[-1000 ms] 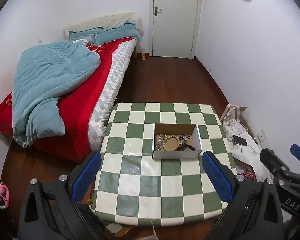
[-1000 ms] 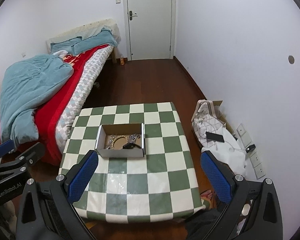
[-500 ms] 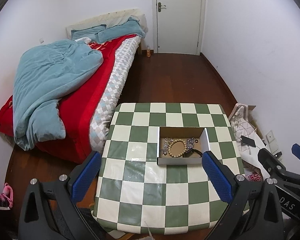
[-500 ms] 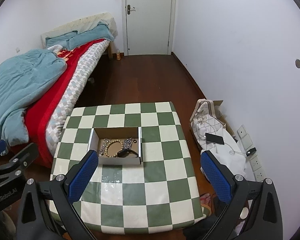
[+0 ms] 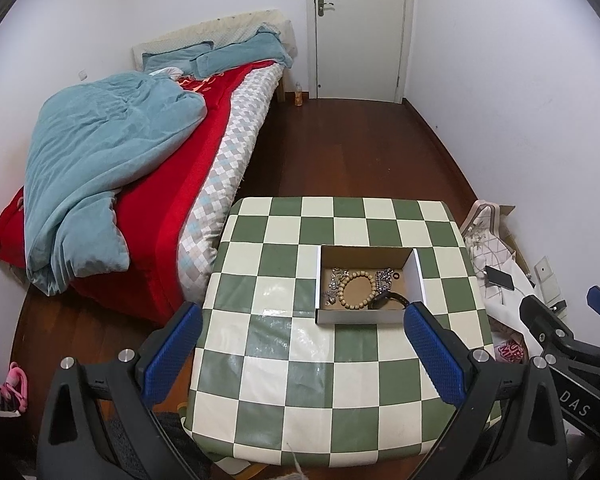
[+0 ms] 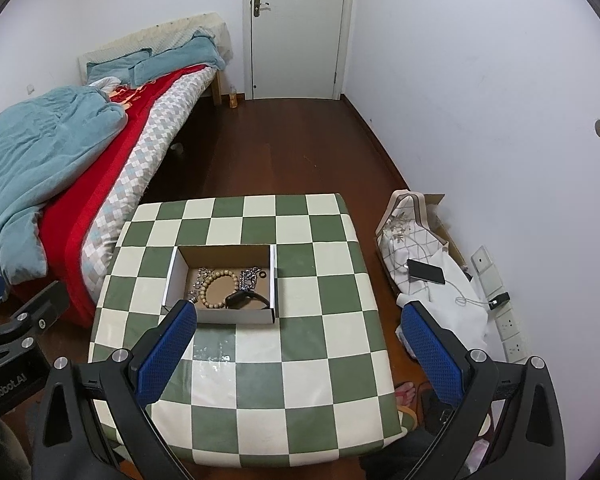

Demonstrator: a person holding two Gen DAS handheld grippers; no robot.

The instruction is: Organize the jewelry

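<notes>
Wooden bead bracelet (image 5: pixel 355 290), silver chains (image 6: pixel 249 278) & a black band (image 6: pixel 247 298) all lie inside the open cardboard box (image 5: pixel 367 316), which sits on the green-and-white checked table (image 5: pixel 284 344) beside a bed (image 5: pixel 148 168). Over the past sec. both cameras have swung slightly, the box sliding right in the left view, left in the right view; nothing in the box has shifted. Left gripper (image 5: pixel 300 352) & right gripper (image 6: pixel 300 352) hover above the near table edge, fingers spread wide, holding nothing. Jewelry's all boxed, fitting either a finished tidy-up or sorting yet to come.
</notes>
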